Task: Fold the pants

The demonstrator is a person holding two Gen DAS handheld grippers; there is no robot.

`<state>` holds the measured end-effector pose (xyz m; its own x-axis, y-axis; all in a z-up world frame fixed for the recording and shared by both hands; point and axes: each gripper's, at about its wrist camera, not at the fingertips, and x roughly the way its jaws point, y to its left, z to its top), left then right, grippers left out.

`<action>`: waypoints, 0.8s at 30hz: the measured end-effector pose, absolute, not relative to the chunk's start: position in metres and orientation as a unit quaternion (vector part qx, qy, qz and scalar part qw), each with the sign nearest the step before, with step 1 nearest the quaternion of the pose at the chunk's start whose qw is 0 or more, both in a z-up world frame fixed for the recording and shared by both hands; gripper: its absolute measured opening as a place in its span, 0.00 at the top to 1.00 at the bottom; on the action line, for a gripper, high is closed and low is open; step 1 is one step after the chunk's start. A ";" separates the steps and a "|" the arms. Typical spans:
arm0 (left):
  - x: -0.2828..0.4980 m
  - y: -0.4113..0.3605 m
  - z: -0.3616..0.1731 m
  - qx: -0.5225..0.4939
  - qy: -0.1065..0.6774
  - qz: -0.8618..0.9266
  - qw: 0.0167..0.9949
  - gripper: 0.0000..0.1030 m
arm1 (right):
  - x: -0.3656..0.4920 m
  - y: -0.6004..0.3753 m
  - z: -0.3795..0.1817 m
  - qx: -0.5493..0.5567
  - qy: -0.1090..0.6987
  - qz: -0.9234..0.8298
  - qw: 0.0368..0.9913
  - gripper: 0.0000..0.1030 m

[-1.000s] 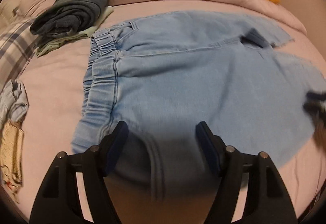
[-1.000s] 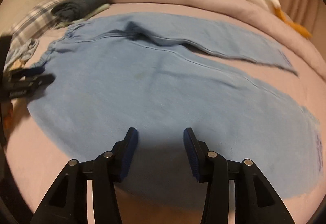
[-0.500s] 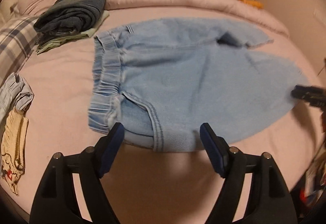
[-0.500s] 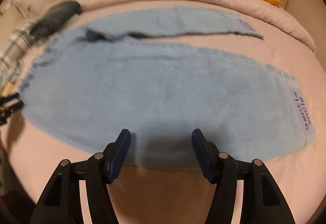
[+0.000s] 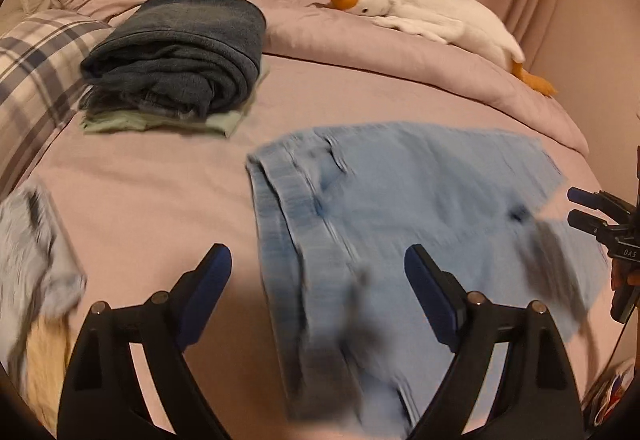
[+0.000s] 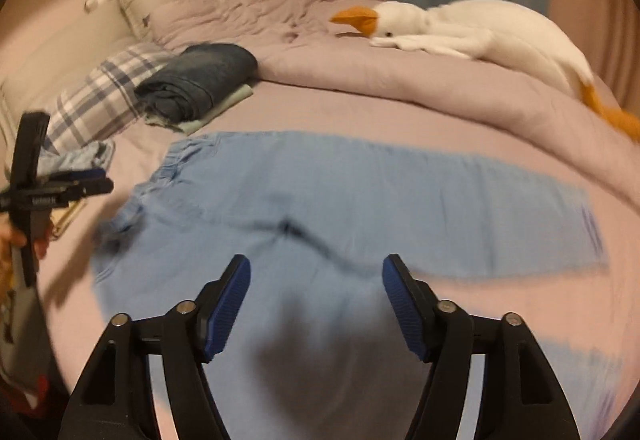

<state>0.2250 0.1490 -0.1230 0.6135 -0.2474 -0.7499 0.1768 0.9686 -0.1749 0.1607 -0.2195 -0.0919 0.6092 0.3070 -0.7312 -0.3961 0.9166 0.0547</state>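
Right wrist view, one pair of pants (image 6: 360,192) flat on bed (image 6: 400,108), two claws, left claw (image 5: 318,272) and right claw (image 6: 316,288), both wide, empty.

One pair of light blue pants (image 6: 320,196) lies spread on one bed (image 6: 360,112); one stack of folded clothes (image 5: 176,60) sits beyond it, a dark denim garment on top of one pale green piece (image 5: 224,122); one white plush goose (image 6: 480,28) rests on the rumpled duvet; one plaid pillow (image 5: 32,68) lies at the side; one crumpled pale blue garment (image 5: 32,252) lies nearby; two tongs are seen, the left tongs (image 5: 318,272) and the right tongs (image 6: 316,284), each with two blue-padded fingers held apart.
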 end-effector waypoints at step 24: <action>0.353 0.149 -0.164 0.042 0.507 -0.218 0.833 0.70 | 0.351 -0.146 -0.161 -0.244 0.493 0.288 0.784 0.89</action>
<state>0.3532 0.1490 -0.1637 0.3912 -0.3212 -0.8625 0.4061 0.9012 -0.1514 0.3506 -0.1456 -0.1606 0.3478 0.2111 -0.9135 -0.6921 0.7151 -0.0983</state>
